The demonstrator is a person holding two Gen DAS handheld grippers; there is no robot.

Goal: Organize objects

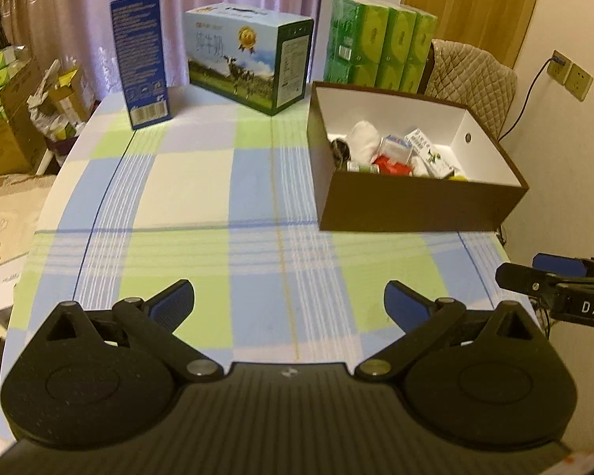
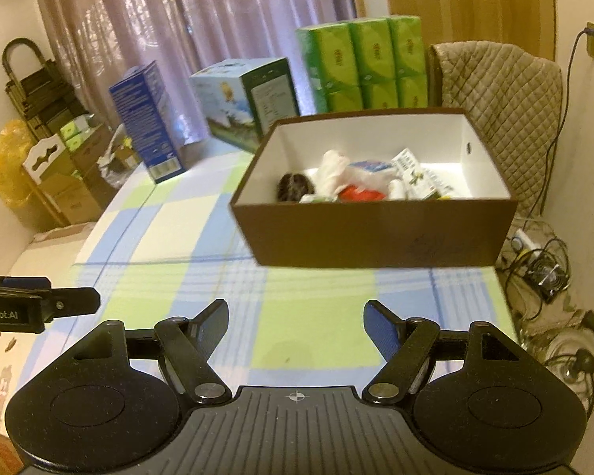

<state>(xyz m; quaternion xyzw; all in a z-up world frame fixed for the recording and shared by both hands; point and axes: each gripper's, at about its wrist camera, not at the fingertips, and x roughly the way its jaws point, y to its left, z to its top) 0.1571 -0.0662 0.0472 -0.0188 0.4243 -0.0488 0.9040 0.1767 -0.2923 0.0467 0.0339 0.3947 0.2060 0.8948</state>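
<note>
- Brown box (image 2: 376, 233) sits ahead of my right gripper (image 2: 296, 328), small items inside.
- Both grippers, left (image 1: 289, 304) included, hang spread and empty.
- I judge sorting nearly done; next, check for strays.

Brown box (image 2: 376, 237), white inside; tablecloth (image 1: 217, 206) blue-green-white plaid.

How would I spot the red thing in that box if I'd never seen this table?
Find the open brown box on the checked tablecloth, in front of the green tissue packs. Look inside, near its front wall: the red packet lies amid white wrappers, right of a dark fuzzy lump. It is the only red item there.
</note>
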